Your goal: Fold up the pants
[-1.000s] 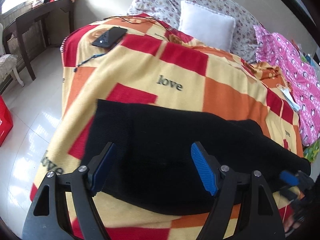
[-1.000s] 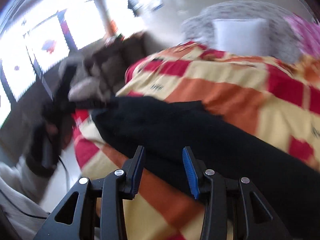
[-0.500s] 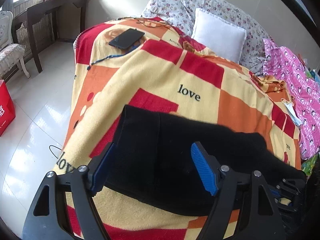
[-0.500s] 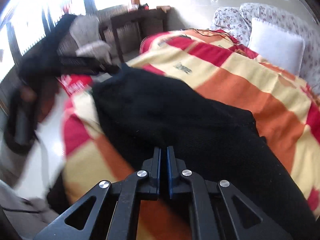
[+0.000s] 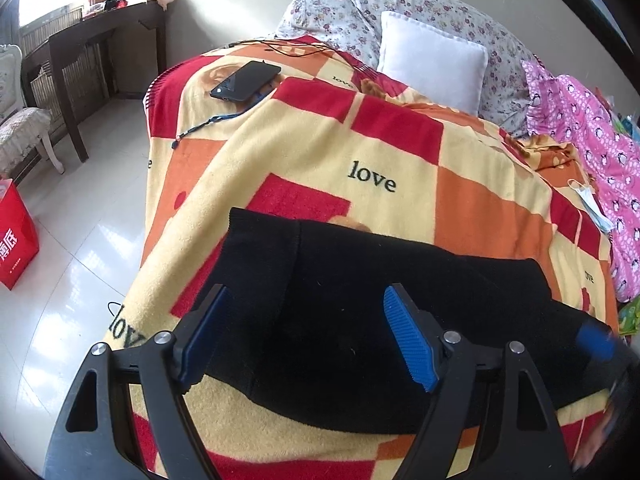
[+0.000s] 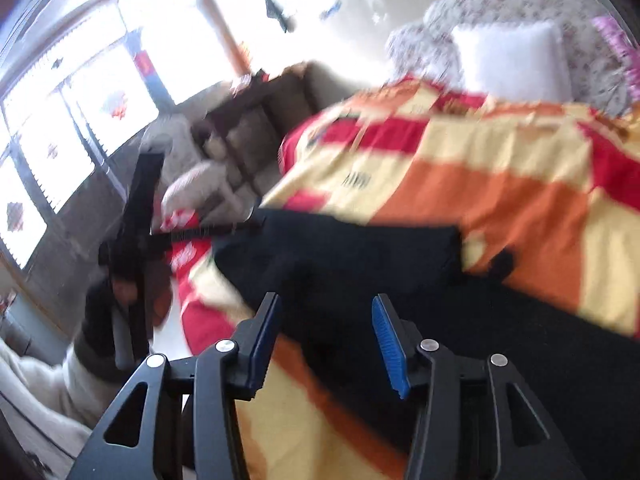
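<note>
The black pants (image 5: pixel 360 320) lie spread across the checked "love" blanket (image 5: pixel 360 152) near the bed's foot edge, a phone (image 5: pixel 245 81) well apart near the pillow (image 5: pixel 432 62). The left gripper (image 5: pixel 308 336) hovers over the waistband end, jaws spread wide — nothing between them. The right gripper (image 6: pixel 324 340) has just been opening its jaws — they stand apart above the dark fabric, gripping nothing.

both grippers look the same: the left gripper (image 5: pixel 304 336) and right gripper (image 6: pixel 324 340) have matte black triangular-cutout frames, silver round screws at the joints, and ribbed bright blue pads (image 5: pixel 408 340). the person's sleeve (image 6: pixel 44 380) is off-white with a dark cuff.
</note>
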`<state>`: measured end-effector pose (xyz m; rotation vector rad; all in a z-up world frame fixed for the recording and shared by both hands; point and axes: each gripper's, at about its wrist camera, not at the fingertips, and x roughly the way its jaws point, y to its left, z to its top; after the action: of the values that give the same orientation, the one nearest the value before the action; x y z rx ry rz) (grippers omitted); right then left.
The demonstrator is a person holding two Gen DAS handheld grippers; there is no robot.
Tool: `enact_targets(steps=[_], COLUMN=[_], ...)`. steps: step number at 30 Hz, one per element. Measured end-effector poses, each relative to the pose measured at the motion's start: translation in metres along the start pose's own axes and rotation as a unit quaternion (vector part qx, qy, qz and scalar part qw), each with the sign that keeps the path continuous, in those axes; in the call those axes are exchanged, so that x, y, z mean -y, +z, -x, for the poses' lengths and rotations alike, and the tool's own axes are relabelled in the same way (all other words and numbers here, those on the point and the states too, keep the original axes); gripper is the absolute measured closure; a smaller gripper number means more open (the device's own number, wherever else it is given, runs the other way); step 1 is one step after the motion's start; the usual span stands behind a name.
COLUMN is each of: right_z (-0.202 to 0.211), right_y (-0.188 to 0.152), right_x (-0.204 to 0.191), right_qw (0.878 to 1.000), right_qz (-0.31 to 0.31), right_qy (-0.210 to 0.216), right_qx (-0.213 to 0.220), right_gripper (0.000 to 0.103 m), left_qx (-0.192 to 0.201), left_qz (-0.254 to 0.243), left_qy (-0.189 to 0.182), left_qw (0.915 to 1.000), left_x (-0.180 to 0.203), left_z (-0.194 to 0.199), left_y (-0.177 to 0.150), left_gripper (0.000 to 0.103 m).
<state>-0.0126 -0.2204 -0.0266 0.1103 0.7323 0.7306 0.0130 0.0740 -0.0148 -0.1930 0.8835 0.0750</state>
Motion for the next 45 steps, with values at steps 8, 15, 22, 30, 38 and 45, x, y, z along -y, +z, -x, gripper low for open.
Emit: enact_targets(steps=[8,15,22,30,38,45], right_z=[-0.067,-0.08,-0.058,-0.054,-0.09,-0.023], right_y=[0.034,0.039,0.034,0.023,-0.023,-0.019], right_x=[0.053,0.064,0.06,-0.02,-0.065,-0.032], right_qw=[0.995,0.989,0.991,0.998,0.991,0.996], right_qz=[-0.047,-0.016,-0.041,0.04,0.085,0.056], right_qy=[-0.072,-0.137,-0.121,-0.035,-0.021,-0.059], right_qx=[-0.054,-0.056,-0.026,-0.044,-0.103,-0.048], right_gripper=[0.097,0.098,0.069,0.066,0.071,0.072], left_qx=[-0.022,-0.016,-0.009,0.013,0.023,0.033], left_qz=[-0.012,-0.008,-0.011,-0.014,-0.018,-0.014], left_qy=[0.022,0.037,0.047,0.049,0.041,0.007], left_qw=[0.9994,0.9991,0.9988,0.9986,0.9987,0.9993], left_x=[-0.004,-0.009,-0.011,-0.007,0.001,0.016], left_z=[-0.017,-0.032,-0.022,-0.008,0.004,0.016], left_y=[-0.018,-0.021,-0.017,-0.009,-0.009,-0.01], left_gripper=[0.024,0.014,0.013,0.013,0.013,0.013])
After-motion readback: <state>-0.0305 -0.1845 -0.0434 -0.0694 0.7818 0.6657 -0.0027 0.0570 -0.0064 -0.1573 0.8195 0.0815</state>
